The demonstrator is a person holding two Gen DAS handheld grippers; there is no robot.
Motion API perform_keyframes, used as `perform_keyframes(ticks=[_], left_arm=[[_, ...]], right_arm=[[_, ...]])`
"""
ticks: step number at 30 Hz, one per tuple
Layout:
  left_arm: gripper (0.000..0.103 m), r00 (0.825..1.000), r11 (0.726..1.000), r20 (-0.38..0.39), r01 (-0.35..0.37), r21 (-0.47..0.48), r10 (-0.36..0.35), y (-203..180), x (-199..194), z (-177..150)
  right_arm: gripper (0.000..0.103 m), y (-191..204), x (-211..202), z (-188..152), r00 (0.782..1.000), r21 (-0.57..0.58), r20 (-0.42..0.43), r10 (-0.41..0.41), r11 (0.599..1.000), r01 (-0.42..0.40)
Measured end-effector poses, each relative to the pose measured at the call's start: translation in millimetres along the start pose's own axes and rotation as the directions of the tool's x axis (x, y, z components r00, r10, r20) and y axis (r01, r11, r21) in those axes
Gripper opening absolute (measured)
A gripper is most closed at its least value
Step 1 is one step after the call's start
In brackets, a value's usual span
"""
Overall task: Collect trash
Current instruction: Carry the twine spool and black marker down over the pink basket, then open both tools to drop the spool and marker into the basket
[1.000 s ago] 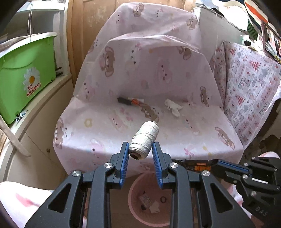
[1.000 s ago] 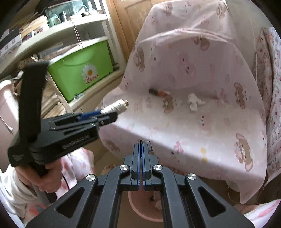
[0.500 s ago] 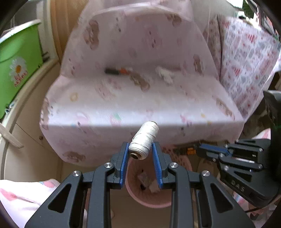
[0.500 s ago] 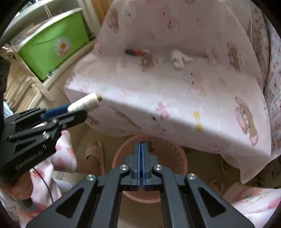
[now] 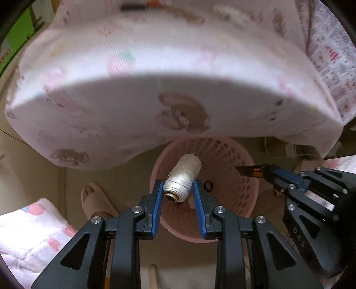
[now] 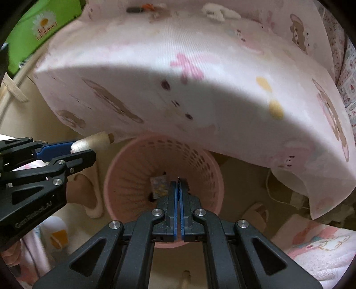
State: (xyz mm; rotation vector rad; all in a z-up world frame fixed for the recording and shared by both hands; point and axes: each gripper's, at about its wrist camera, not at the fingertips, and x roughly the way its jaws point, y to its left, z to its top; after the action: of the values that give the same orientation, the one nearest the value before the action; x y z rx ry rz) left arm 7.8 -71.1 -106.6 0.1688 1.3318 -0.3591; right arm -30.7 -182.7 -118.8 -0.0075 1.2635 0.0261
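Observation:
My left gripper is shut on a spool of white thread and hangs over the mouth of the pink perforated basket on the floor. In the right wrist view the spool sits left of the basket rim. My right gripper points down into the basket, shut on a thin black and orange strip. A printed wrapper and a black ring lie in the basket. On the chair seat behind are a black and orange marker and a white crumpled tissue.
The chair's pink bear-print cover overhangs the basket's far side. A green storage box stands at the upper left. A person's foot in a slipper is left of the basket. Patterned cloth hangs at the right.
Both grippers have sunk and tipped downward from facing the chair to hanging over the basket. Their grips have not changed.

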Motion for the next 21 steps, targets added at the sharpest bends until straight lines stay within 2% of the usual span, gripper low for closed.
perform_keyframes(ticks=[3,8,13,17,21], left_arm=[[0.026,0.999,1.0,-0.04,-0.006,0.001,0.006,-3.6,18.0,1.9],[0.026,0.994,0.997,-0.092,-0.055,0.045,0.059,-10.4,45.1,-2.5],[0.026,0.987,0.999,-0.158,-0.031,0.02,0.034,-3.9,61.3,-9.1],[0.026,0.985,0.999,-0.165,-0.046,0.019,0.048,-3.0,67.8,-9.4],[0.026,0.984,1.0,-0.175,-0.029,-0.002,0.028,-1.3,71.6,-10.2]], right_arm=[[0.002,-0.9,10.0,-0.3,1.0,0.0,-0.02,-0.02,1.0,0.02],[0.002,-3.2,20.3,-1.3,0.998,0.003,-0.047,-0.04,0.999,0.04],[0.002,-3.3,27.3,-2.1,0.997,-0.005,-0.063,-0.05,0.999,0.05],[0.002,-3.4,33.8,-1.9,0.995,0.009,-0.082,-0.052,0.999,0.053],[0.002,-6.6,38.0,-3.4,0.994,0.021,-0.094,-0.05,0.998,0.052]])
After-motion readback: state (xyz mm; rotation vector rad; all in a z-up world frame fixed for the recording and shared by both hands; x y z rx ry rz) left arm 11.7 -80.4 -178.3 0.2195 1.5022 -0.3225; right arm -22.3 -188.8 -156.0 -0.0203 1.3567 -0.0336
